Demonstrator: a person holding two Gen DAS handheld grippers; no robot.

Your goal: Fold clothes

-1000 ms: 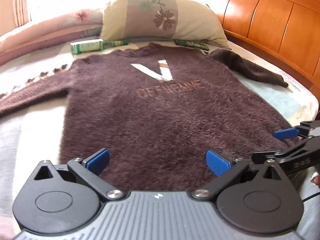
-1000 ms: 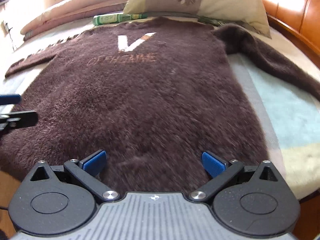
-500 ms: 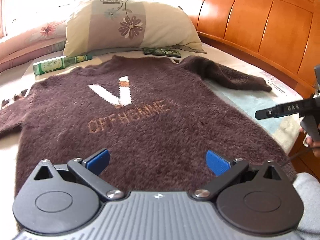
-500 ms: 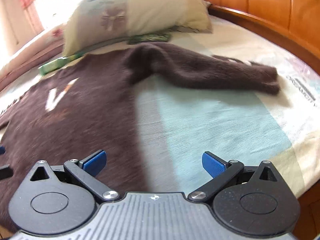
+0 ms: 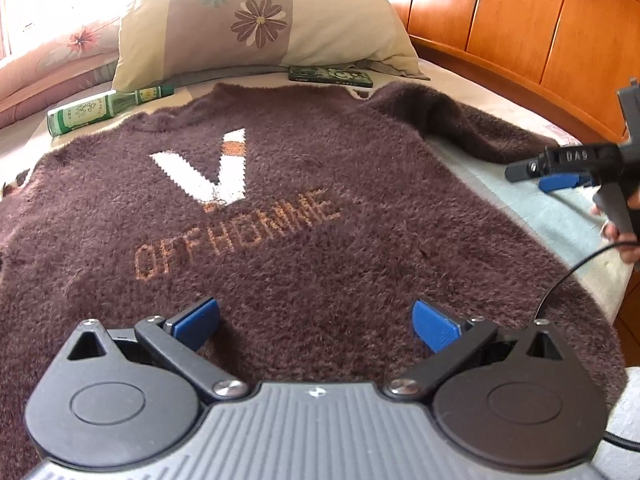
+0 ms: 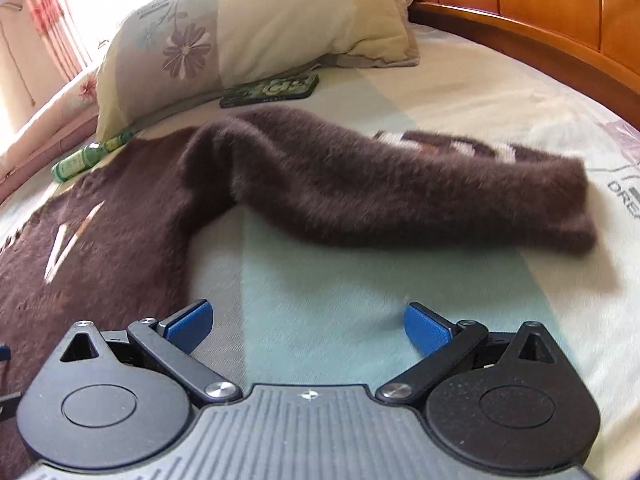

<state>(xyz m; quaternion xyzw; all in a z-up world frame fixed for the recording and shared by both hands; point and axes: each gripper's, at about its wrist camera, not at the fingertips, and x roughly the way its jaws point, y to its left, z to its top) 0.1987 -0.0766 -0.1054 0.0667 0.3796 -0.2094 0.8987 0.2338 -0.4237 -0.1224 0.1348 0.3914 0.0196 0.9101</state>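
A fuzzy brown sweater [image 5: 280, 216] with a white V and orange lettering lies flat, front up, on the bed. My left gripper [image 5: 316, 320] is open and empty over its lower body. Its right sleeve [image 6: 400, 192] stretches out sideways across the sheet. Short of that sleeve, over bare sheet, my right gripper [image 6: 306, 322] is open and empty. In the left wrist view the right gripper [image 5: 560, 172] shows at the far right, held by a hand. The sweater's left sleeve is out of frame.
A floral pillow [image 5: 256, 20] leans at the head of the bed. A green bottle [image 5: 96, 110] and a flat dark green box [image 5: 330, 75] lie beside the sweater's collar. A wooden headboard [image 5: 520, 32] runs along the right. The bed edge [image 5: 616, 300] drops off at right.
Both grippers have moved from the hem toward the head of the bed. The right one swung right, from over the sweater body to face the right sleeve. Both stayed open.
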